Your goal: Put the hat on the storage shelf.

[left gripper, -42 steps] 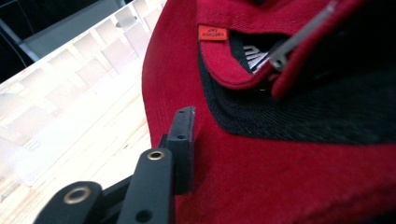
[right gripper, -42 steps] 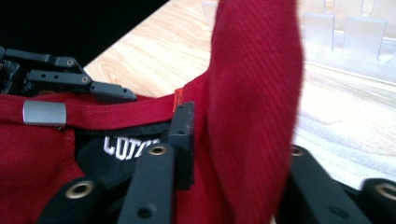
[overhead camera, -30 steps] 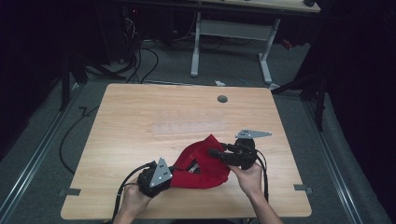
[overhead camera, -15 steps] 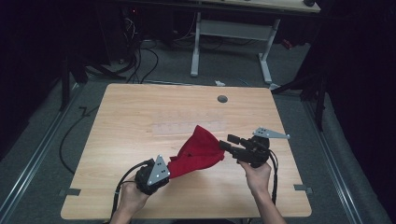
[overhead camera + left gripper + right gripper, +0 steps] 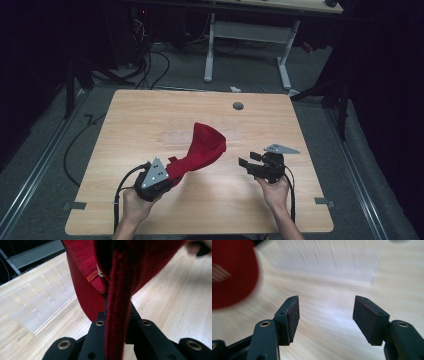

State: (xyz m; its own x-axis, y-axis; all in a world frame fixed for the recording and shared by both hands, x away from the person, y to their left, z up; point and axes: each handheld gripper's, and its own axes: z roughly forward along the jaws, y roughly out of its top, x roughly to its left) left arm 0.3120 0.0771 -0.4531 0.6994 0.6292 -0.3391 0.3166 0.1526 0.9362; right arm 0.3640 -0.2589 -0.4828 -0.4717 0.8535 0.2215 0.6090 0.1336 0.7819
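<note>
Low in the high view, the left gripper point(image 5: 167, 175) is pinching a hem of the red cloth point(image 5: 202, 147), which is rising toward frame centre above the table point(image 5: 150, 115). At lower right the right gripper point(image 5: 250, 161) is hanging empty, jaws spread, apart from the cloth. To do this well, it should be taking a free corner while the left is holding firm, clear of the plastic rack point(image 5: 37, 307) beyond.
</note>
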